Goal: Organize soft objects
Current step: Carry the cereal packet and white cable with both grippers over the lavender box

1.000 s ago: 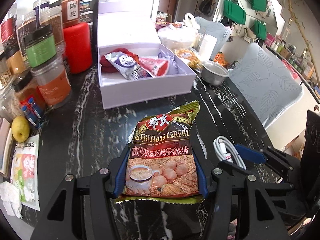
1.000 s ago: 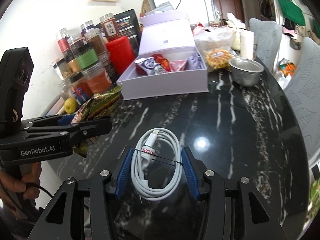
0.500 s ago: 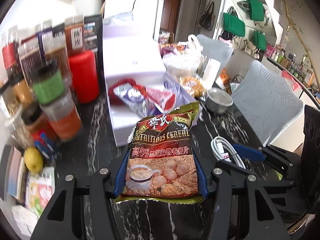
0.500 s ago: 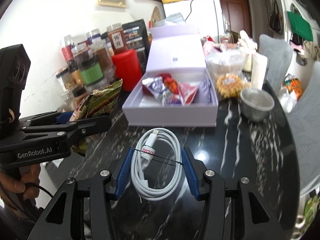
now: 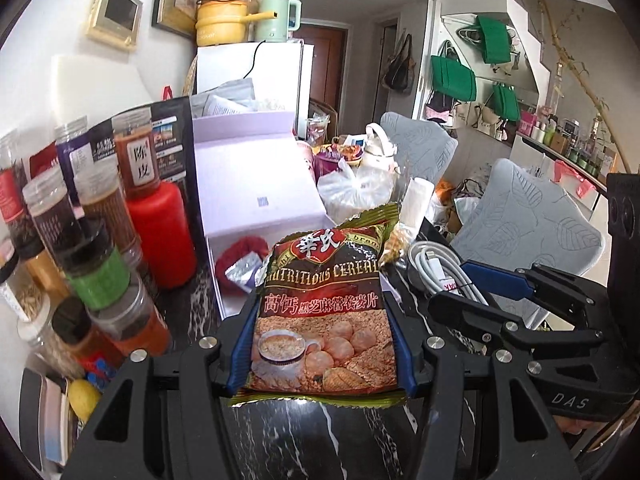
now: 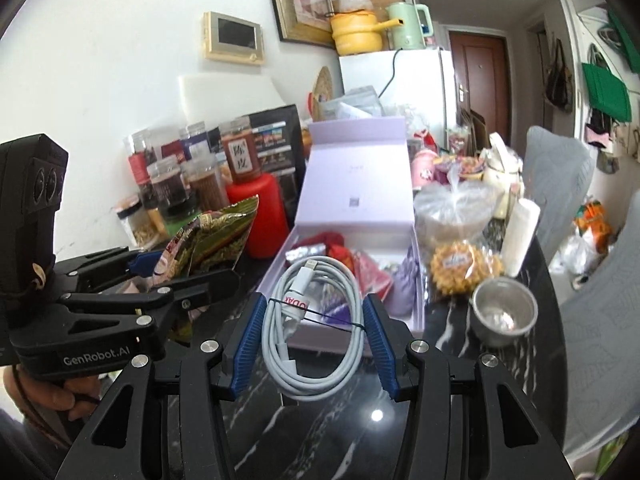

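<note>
Brown-and-green foil cereal packet (image 5: 322, 320) is pinched between the blue pads of the left gripper (image 5: 320, 344), held up off the black marble-veined tabletop (image 5: 320, 440), w/ its top edge reaching toward the open lilac cardboard box (image 5: 256, 196). Coiled white charging cable (image 6: 314, 320), tied w/ a thin black band, is clamped between the blue pads of the right gripper (image 6: 314, 344), just in front of the box's near wall. Inside the box, a red knitted item (image 5: 240, 250) and several foil snack sachets (image 6: 368, 272) are seen. Red plastic canister (image 5: 162, 236) and stacked spice jars (image 5: 96, 248) are lined up left of the box; a small steel bowl (image 6: 504, 314) is set to its right.
</note>
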The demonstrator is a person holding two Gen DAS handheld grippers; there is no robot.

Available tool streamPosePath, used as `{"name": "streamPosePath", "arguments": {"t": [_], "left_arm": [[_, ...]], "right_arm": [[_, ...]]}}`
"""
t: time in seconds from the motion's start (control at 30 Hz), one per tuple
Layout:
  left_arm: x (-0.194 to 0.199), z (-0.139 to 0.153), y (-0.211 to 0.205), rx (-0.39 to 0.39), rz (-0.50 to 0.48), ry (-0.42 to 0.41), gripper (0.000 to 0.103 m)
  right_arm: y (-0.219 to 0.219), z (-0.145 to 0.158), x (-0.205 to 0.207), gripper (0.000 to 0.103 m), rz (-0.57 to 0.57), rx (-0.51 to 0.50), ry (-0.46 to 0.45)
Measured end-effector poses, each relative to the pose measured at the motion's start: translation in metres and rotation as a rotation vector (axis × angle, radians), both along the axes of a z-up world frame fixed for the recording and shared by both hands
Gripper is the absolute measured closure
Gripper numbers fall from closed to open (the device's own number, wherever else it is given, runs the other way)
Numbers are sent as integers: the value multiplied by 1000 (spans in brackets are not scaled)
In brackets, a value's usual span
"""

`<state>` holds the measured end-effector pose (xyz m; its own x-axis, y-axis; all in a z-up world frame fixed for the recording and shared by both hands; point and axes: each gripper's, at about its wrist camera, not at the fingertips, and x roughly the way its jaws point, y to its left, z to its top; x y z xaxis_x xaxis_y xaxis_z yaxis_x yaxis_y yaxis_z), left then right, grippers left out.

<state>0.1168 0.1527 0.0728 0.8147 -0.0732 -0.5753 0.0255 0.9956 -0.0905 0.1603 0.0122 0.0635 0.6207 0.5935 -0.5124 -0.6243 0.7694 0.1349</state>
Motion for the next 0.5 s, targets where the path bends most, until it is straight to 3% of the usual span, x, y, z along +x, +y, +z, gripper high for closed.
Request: {"name": "streamPosePath", "arguments": {"t": [0.5], "left_arm": [[61,23,24,28,21,-69,47]], "right_arm": [[23,30,64,54,16,13,-84]]}}
